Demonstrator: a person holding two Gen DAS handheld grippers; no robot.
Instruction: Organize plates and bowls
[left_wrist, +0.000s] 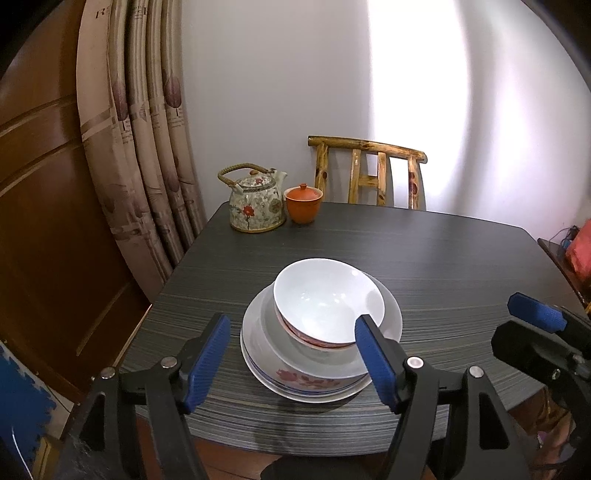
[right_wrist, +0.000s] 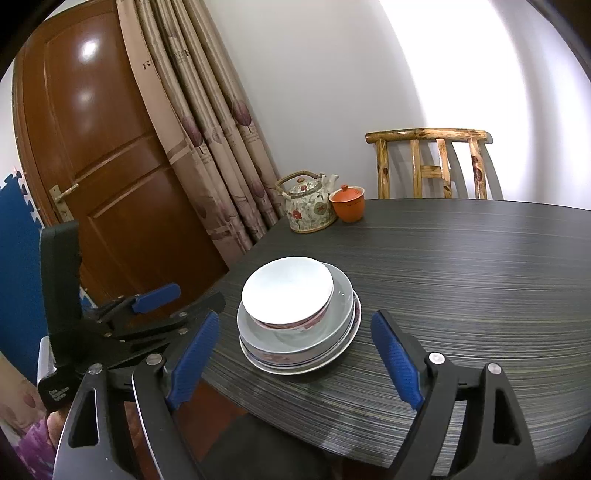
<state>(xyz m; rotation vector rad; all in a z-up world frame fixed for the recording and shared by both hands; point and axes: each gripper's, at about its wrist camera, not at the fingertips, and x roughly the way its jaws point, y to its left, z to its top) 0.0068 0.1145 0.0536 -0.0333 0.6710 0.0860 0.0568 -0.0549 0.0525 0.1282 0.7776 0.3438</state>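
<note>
A white bowl with a red outside pattern sits nested in a wider grey-white floral bowl. That bowl rests on a blue-rimmed plate near the table's front left. My left gripper hovers just short of the stack, open, its blue pads empty. My right gripper faces the same stack from the right, open and holding nothing. Each wrist view catches the other gripper's blue pad at its edge.
The dark striped table carries a floral teapot and an orange lidded cup at its far left corner. A wooden chair stands behind; curtains and a brown door are on the left.
</note>
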